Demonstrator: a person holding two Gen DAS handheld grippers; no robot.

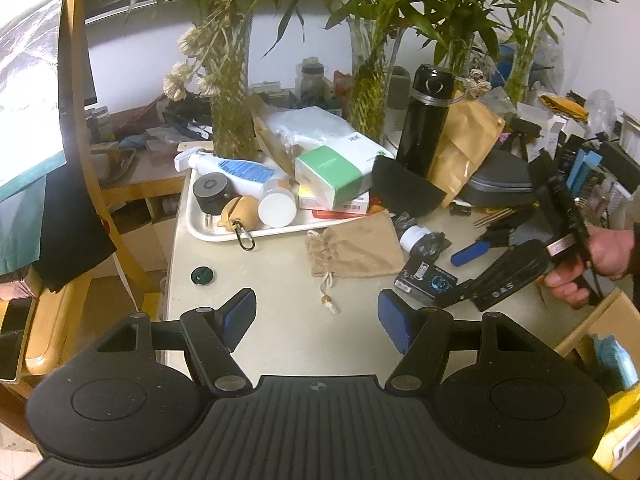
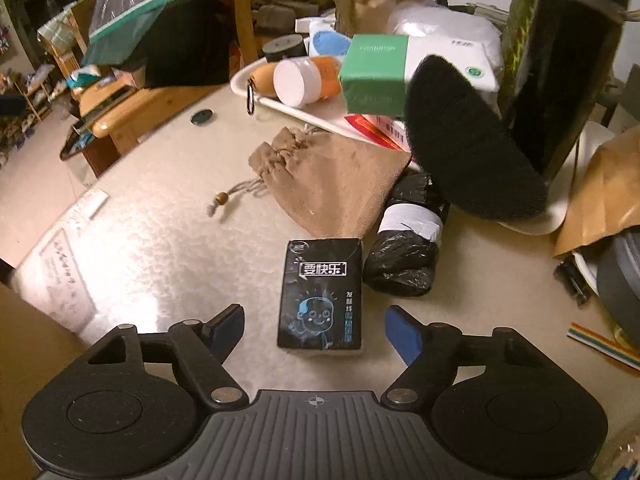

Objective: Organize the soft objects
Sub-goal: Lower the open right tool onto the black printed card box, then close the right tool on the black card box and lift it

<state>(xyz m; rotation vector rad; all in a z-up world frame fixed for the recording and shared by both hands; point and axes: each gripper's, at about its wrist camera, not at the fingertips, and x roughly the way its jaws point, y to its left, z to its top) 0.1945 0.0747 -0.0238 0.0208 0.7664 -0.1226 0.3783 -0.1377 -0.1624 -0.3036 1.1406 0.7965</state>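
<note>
Both grippers hang over the cluttered table (image 2: 160, 240) with nothing between their fingers. The left gripper (image 1: 317, 316) has its jaws spread wide above bare tabletop, just short of the tan drawstring pouch (image 1: 356, 250), whose beaded cord trails toward it. The right gripper (image 2: 314, 328) is equally spread, and the black tissue pack (image 2: 322, 294) lies flat directly ahead, its near end reaching in between the fingertips though not touching them as far as I can judge. Beyond it sit the pouch (image 2: 332, 188), a wrapped black plastic roll (image 2: 404, 248) just beside the pack, and a black felt pad (image 2: 468, 140) leaning up off the white tray (image 1: 224, 236). The likely next grasp is the tissue pack, and the risk there is its softness: closing across the flat face could squash it or slide it forward into the roll instead of lifting it. A low approach could also scrape a fingertip on the tabletop and shove the pack aside. For the left side, catching only the cord would drag the pouch instead of picking it up. The tray edge, piled with bottles and a green box (image 1: 330, 174), stands near enough that a wide swing could knock something over.
</note>
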